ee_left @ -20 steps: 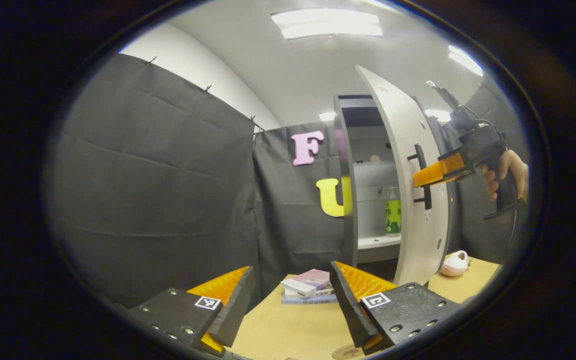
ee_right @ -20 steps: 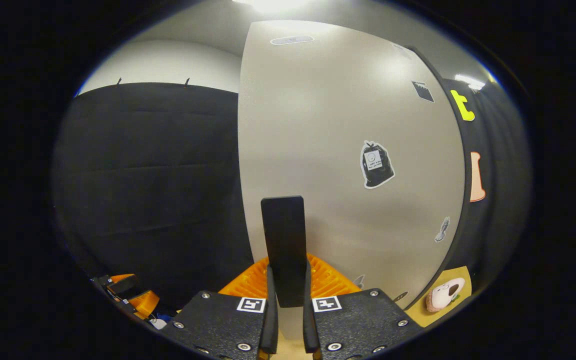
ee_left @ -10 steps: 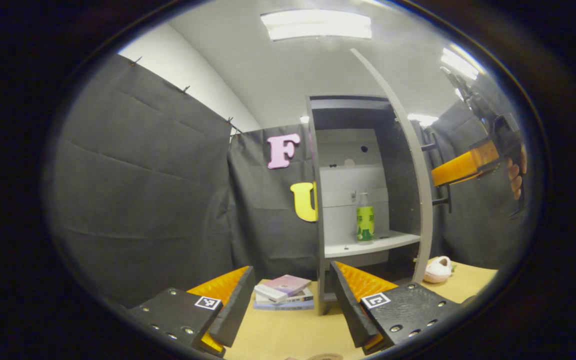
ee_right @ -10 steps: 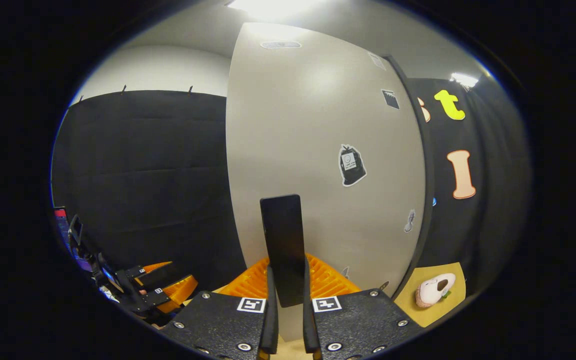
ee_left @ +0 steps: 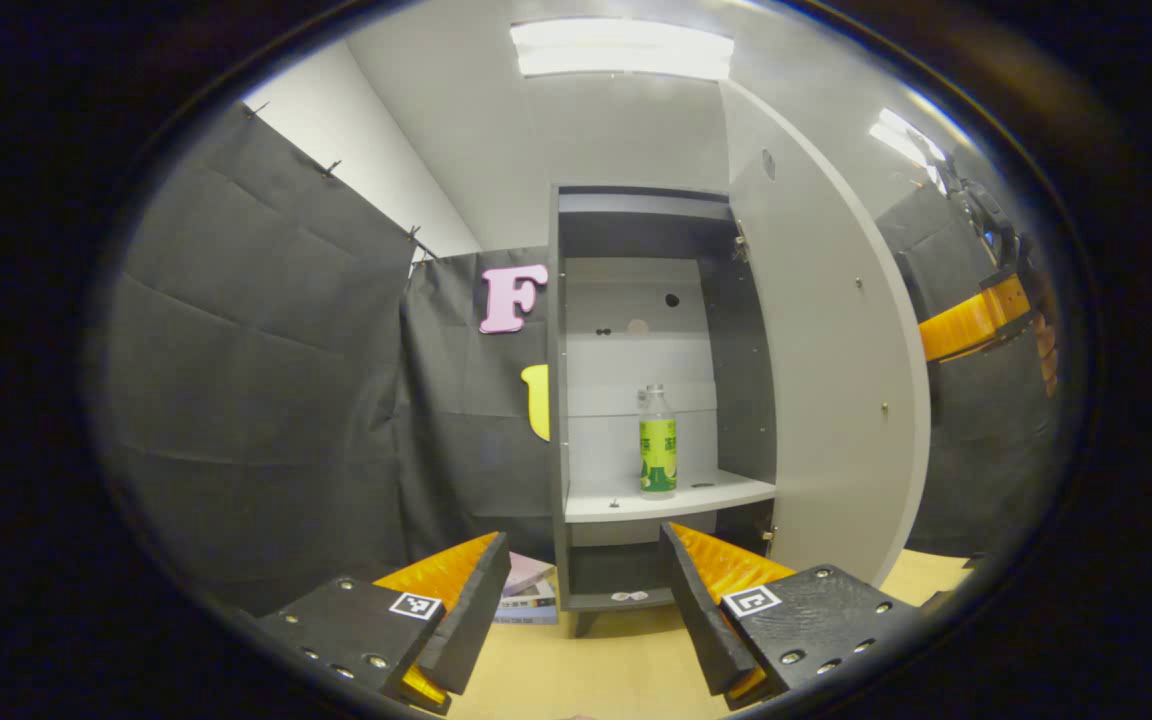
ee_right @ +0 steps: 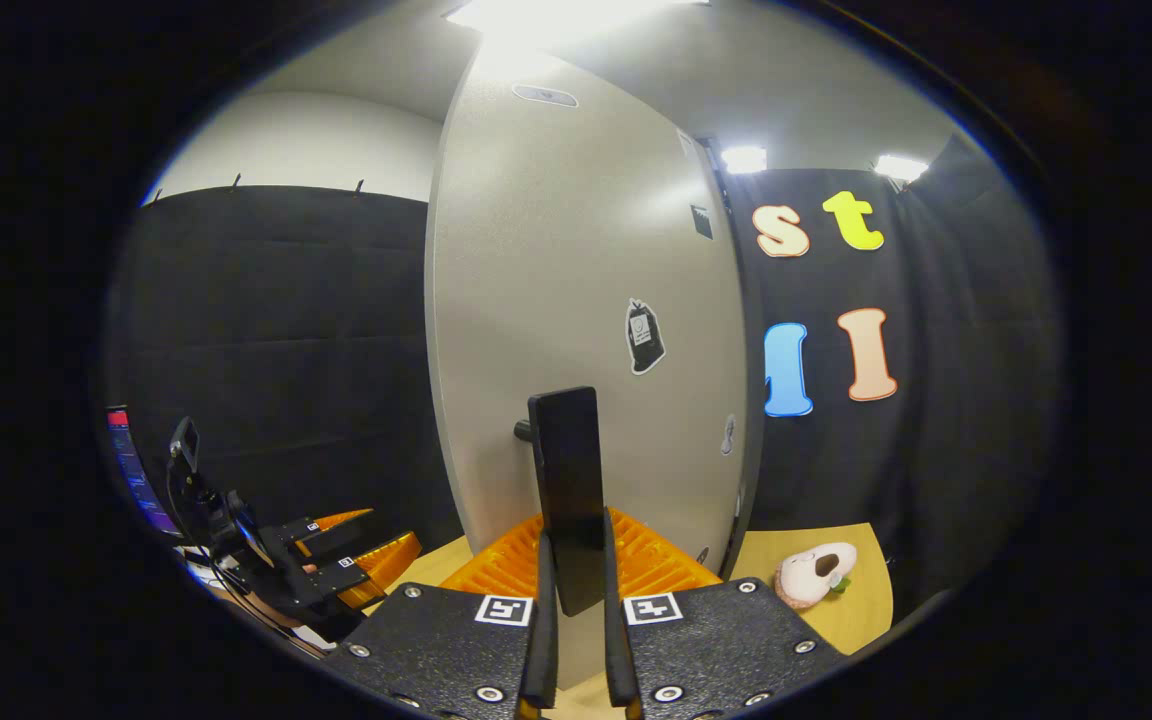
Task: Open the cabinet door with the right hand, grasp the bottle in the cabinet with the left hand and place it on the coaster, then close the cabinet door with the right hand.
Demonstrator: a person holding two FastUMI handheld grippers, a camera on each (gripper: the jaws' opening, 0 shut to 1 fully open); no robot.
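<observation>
Black cloth backs the cabinet (ee_left: 658, 330); door (ee_right: 576, 300) open. Your right claw (ee_right: 573, 640) grips the handle (ee_right: 566, 490); left claw (ee_left: 581, 600) gapes wide. Bottle (ee_left: 656, 445) upright on the shelf (ee_left: 666, 497): probably light, slick plastic. Pinch mid-body, at the label.

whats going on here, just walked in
A person holds a tool in each hand at a cabinet. The right tool is shut on the door handle, with the cabinet door swung wide open. The left tool is open and faces the bottle, which stands upright on the shelf, not yet grasped.
</observation>
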